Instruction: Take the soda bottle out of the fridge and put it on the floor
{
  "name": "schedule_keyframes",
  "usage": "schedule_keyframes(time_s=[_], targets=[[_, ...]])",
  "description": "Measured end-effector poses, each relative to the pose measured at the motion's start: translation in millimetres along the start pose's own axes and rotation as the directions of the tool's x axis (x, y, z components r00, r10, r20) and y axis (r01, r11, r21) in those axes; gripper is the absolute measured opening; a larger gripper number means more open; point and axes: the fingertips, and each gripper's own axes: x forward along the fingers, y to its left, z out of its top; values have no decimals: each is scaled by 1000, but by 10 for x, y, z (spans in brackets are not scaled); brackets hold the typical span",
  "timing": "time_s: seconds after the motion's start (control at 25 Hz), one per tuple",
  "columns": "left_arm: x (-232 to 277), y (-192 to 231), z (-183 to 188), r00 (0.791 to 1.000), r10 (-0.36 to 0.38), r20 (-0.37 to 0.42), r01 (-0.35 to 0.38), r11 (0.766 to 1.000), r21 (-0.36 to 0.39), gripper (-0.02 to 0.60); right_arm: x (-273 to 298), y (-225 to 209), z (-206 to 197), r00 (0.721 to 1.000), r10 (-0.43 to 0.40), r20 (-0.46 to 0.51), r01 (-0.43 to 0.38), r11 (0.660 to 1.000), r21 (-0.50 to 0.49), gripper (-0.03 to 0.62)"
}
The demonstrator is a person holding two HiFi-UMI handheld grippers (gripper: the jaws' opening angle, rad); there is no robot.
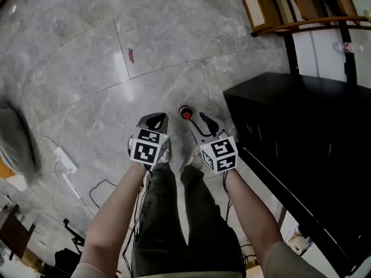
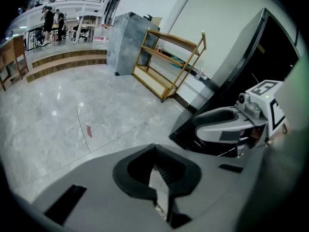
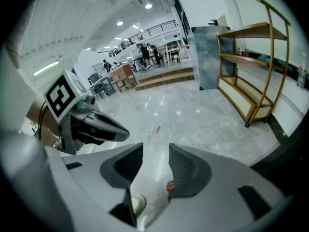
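The soda bottle (image 1: 185, 113) stands upright on the grey marble floor, its red cap up, just past my two grippers and left of the black fridge (image 1: 301, 155). In the right gripper view its red cap (image 3: 170, 186) shows low down through the gap of the jaws. My right gripper (image 1: 204, 119) hangs above and right of the bottle, open, with nothing between its fingers (image 3: 155, 149). My left gripper (image 1: 156, 119) hovers left of the bottle, apart from it. Its jaws (image 2: 155, 148) meet at the tips, shut and empty.
The fridge fills the right side, close to my right arm. A wooden shelf rack (image 1: 290, 4) stands at the back right. A white power strip (image 1: 65, 159) with cables lies on the floor at the left. My legs and shoes (image 1: 165, 154) are right below the grippers.
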Motion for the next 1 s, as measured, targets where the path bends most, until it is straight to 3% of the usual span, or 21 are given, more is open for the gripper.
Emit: schedule_keyframes(time_s=[0.24, 0.48, 0.76, 1.0], targets=[[-724, -276, 627, 991, 5, 135, -7, 1000, 15, 6, -747, 242, 828, 994, 2, 113, 10, 994, -107, 143], [-1454, -603, 1272, 959, -3, 284, -4, 1000, 25, 6, -1484, 460, 1583, 976, -16, 216, 58, 980, -189, 120], [-2261, -1087, 1923, 929, -24, 369, -53, 979, 199, 6, -2407, 701, 2292, 948, -40, 317, 92, 984, -150, 111], [-3034, -1469, 2278, 891, -9, 455, -90, 976, 197, 6, -3198, 916, 2811, 910, -69, 408, 138, 980, -143, 104]])
